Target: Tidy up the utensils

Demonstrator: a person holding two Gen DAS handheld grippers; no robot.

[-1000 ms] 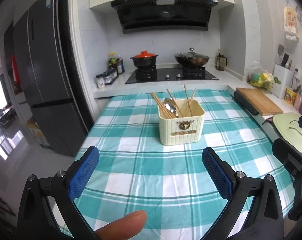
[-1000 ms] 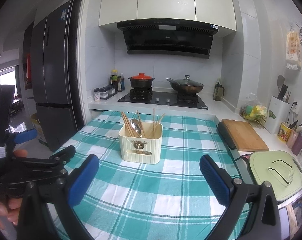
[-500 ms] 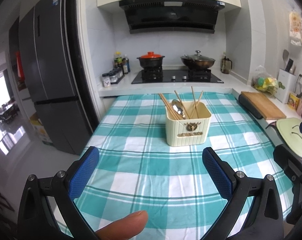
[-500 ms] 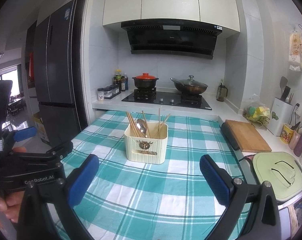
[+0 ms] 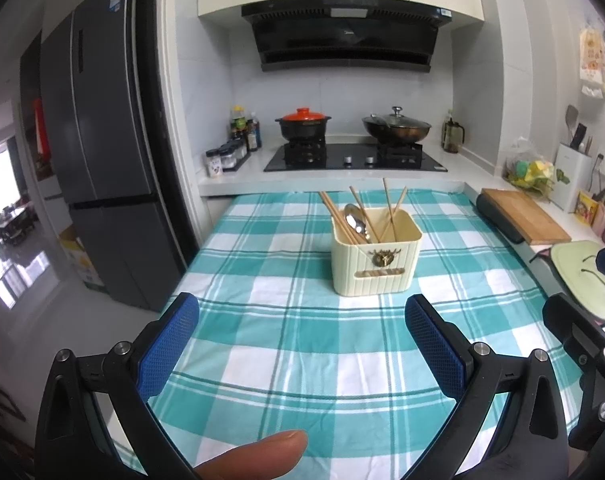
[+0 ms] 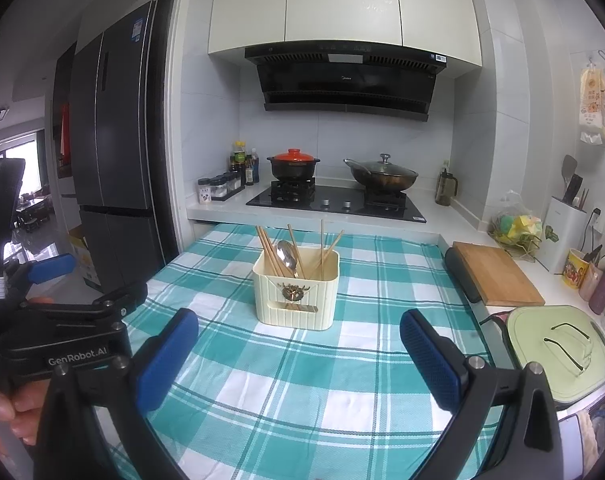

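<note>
A cream ribbed utensil holder (image 5: 376, 260) stands upright on the teal checked tablecloth (image 5: 302, 360); it also shows in the right wrist view (image 6: 296, 294). Several wooden chopsticks (image 5: 336, 216) and a metal spoon (image 5: 356, 218) stick out of it. My left gripper (image 5: 302, 344) is open and empty, held above the cloth short of the holder. My right gripper (image 6: 298, 354) is open and empty, also short of the holder. The left gripper's body (image 6: 70, 328) shows at the left of the right wrist view.
A stove with a red-lidded pot (image 5: 302, 124) and a wok (image 5: 396, 128) lies beyond the table. A wooden cutting board (image 6: 496, 274) and a green board with glasses (image 6: 558, 348) sit to the right. A dark fridge (image 5: 106, 184) stands at the left.
Both grippers have pulled back and risen a little, with the views tilting up; the holder sits lower in both views. Both grippers stay open and empty.
</note>
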